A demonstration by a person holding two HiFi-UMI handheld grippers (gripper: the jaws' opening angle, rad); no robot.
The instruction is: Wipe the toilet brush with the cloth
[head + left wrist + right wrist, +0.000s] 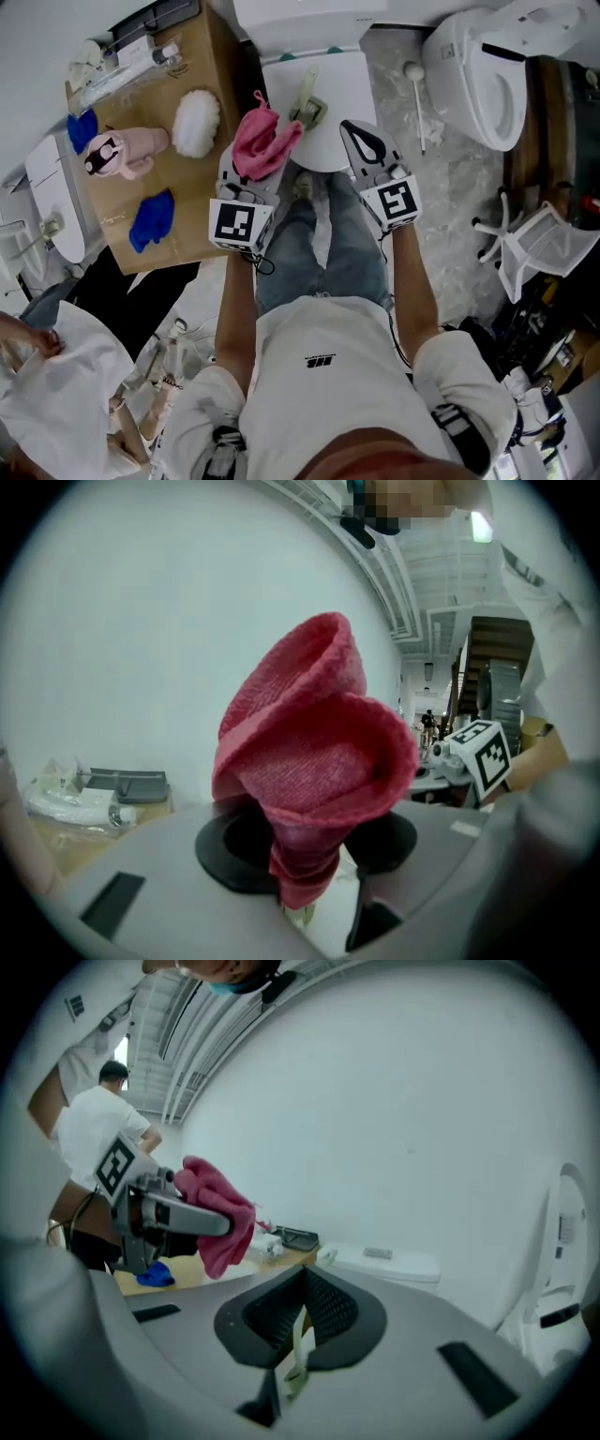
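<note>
A pink cloth (262, 141) is bunched in my left gripper (251, 169), which is shut on it. In the left gripper view the cloth (309, 761) rises out of the jaws (305, 846) and fills the middle. A pale green toilet brush (309, 97) lies on the closed white toilet lid (333, 150), between the two grippers. My right gripper (356, 133) is just right of the brush with its black jaws together (302, 1283). A thin pale strip shows in their seam; I cannot tell what it is. The right gripper view also shows the cloth (220, 1213).
A cardboard box top (141, 84) at the left carries a white fluffy pad (195, 122), a pink object (127, 153) and blue cloths (150, 220). A second toilet (487, 75) and a white stick (418, 103) stand at the right. Another person in white (56, 394) is at lower left.
</note>
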